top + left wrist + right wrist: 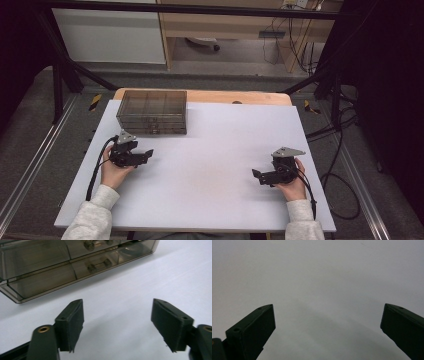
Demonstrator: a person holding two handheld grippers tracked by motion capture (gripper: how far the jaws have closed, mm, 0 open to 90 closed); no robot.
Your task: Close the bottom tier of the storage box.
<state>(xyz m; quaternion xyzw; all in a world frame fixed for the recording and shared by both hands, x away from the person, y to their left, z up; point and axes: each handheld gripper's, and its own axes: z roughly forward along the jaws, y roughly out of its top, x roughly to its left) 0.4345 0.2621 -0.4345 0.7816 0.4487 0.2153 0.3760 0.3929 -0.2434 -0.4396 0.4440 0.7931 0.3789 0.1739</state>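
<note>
A person is sitting at the white counter (pixel 210 175) with a claw in each hand, both forearms in pale grey sleeves coming in from the near edge. The left claw (pixel 148 154) is lying low over the counter's left side, just in front of the smoky see-through drawer box (pixel 152 111), near it but not touching it. In the left gripper view that claw (pixel 117 315) is standing wide apart, with only bare white surface showing between its two black pads (pixel 72 322); nothing is being held. The same view is showing the box (pixel 62 267) close ahead, sitting flat on the counter, its drawer fronts facing the claw and small knobs (pixel 98 265) showing through the tinted plastic.

The box is resting at the far left of the counter, its back edge near the wooden strip along the far side.

The right claw (pixel 256 175) is waiting over on the counter's right side, well apart from the box and from the other hand, pointing in toward the middle. In the right gripper view it (pixel 327 315) is gaping open too, with plain white counter between its pads and nothing gripped
</note>
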